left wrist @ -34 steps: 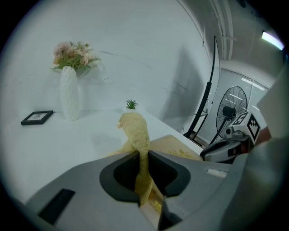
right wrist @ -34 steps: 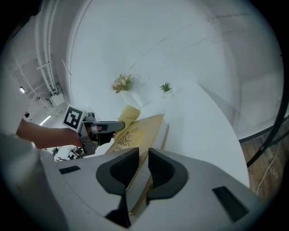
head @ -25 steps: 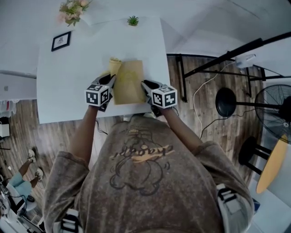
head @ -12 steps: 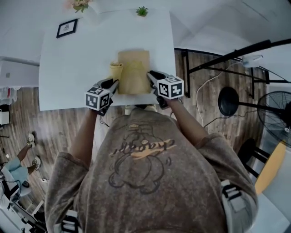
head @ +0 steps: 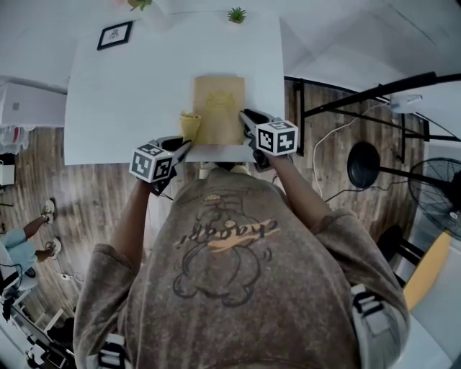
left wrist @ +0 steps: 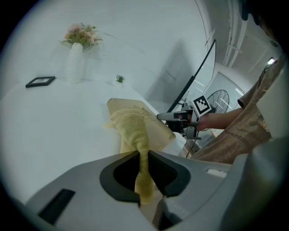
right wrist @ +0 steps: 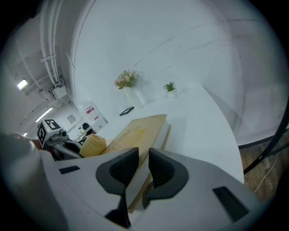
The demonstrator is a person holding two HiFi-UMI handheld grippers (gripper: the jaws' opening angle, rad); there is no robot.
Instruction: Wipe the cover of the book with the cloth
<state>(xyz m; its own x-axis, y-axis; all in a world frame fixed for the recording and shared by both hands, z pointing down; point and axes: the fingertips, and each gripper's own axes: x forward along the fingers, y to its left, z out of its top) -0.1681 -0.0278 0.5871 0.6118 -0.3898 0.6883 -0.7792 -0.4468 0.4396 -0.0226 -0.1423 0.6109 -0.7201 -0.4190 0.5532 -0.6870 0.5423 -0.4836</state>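
The person stands at the near edge of the white desk (head: pixel 130 94), a gripper in each hand. The book (head: pixel 220 108) lies flat by that edge, towards the desk's right side, tan cover up and faintly printed.

The left gripper (left wrist: pixel 143 157) has its jaws pinched shut on the tail end of the yellow cloth (left wrist: pixel 134 126). From the jaws the cloth runs forward as a narrow twisted strip and widens into a bunch that lies at the book's left edge, near its near left corner, partly resting on the cover. This gripper itself hangs just off the desk's near edge, pointing in and down towards the book.

The right gripper (right wrist: pixel 143 153) is at the book's right side, by the near right corner. Its jaws stand only a little way apart and are closed on the edge of the book, with the cover and pale page block filling the gap between them.

Along the desk's far edge stand a small green plant (head: pixel 236 14) near the right corner and a white vase of flowers (left wrist: pixel 75 58) further left. A dark picture frame (head: pixel 115 34) lies flat towards the far left corner.
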